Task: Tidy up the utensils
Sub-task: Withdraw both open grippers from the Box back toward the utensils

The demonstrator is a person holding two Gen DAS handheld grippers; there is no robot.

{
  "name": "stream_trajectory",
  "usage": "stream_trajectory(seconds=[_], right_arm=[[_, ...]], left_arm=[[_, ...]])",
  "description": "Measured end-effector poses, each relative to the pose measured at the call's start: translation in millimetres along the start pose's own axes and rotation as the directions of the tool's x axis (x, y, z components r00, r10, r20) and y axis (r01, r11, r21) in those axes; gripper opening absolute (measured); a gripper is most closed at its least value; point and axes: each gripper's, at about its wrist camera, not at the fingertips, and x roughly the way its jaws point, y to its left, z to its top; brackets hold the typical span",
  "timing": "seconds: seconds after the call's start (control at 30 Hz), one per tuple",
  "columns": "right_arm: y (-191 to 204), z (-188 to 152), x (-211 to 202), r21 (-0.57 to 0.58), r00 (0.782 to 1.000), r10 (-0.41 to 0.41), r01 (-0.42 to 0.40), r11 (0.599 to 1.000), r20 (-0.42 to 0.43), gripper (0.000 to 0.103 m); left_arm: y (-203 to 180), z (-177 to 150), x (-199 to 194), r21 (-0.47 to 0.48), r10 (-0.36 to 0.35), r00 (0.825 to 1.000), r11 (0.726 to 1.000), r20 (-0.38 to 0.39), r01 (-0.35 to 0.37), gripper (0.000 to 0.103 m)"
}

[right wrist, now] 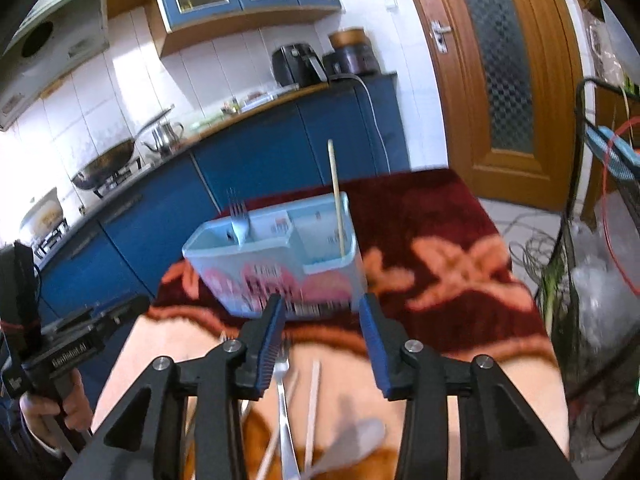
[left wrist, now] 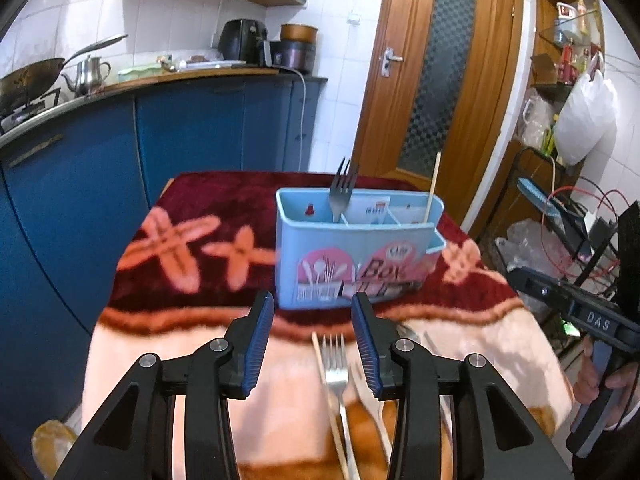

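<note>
A light blue utensil box (left wrist: 352, 248) stands on the blanket-covered table; it also shows in the right wrist view (right wrist: 276, 268). A fork (left wrist: 343, 190) stands in its left compartment and a wooden chopstick (left wrist: 433, 186) in its right one. My left gripper (left wrist: 314, 344) is open and empty above a loose fork (left wrist: 338, 376), a chopstick (left wrist: 326, 380) and a pale spoon on the near table. My right gripper (right wrist: 322, 350) is open and empty above a fork (right wrist: 285, 412), a chopstick (right wrist: 313, 408) and a grey spoon (right wrist: 356, 442).
The table carries a dark red and peach flowered blanket (left wrist: 200, 248). Blue kitchen cabinets (left wrist: 80, 168) with a wok and kettle run along the left. A wooden door (left wrist: 432, 80) is behind. Wire racks, cables and bags (left wrist: 568, 216) crowd the right side.
</note>
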Motion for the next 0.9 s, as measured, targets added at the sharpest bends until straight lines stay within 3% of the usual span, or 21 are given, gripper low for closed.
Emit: stream_trajectory(seconds=[0.37,0.9], right_arm=[[-15,-51,11,0.03,0.988,-0.041,0.046,0.998,-0.146,0.049],[-31,-77,24,0.084,0.975,-0.047,0.066,0.994,-0.216,0.052]], left_arm=[[4,-29,17,-0.025,0.009,0.991,1.0,-0.133,-0.013,0.043],[0,-57,50,-0.066,-0.019,0.961,0.998,-0.275,0.001,0.043]])
